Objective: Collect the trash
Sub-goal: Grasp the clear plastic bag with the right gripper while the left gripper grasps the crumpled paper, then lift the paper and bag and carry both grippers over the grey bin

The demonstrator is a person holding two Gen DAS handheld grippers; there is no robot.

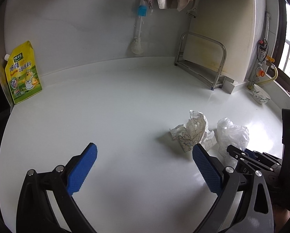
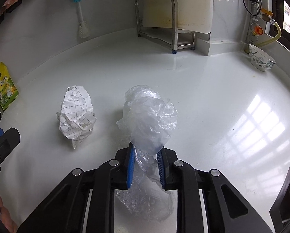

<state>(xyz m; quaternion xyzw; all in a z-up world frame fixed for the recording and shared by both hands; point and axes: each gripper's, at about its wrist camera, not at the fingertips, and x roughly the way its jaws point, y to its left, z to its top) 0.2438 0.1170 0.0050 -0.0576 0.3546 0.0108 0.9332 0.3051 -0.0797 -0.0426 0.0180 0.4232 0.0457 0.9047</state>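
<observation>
Right gripper point(image 2: 146, 167) clamped on crumpled plastic bag point(image 2: 148, 114), mid-counter, for lifting | left gripper point(image 1: 145, 167) wide open, empty, aimed toward crumpled grid paper point(image 1: 193, 134) beside bag | both trash pieces on white counter point(image 1: 115, 106).

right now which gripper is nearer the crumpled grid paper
Left. The left gripper hangs open with one pad beside the crumpled grid paper. The right gripper is shut on the plastic bag, off to the paper's side.

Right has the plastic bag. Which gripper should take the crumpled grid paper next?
Left. The left gripper is open and empty, with the crumpled grid paper just ahead of its right finger. The right gripper is shut on the plastic bag, so it is probably occupied.
</observation>
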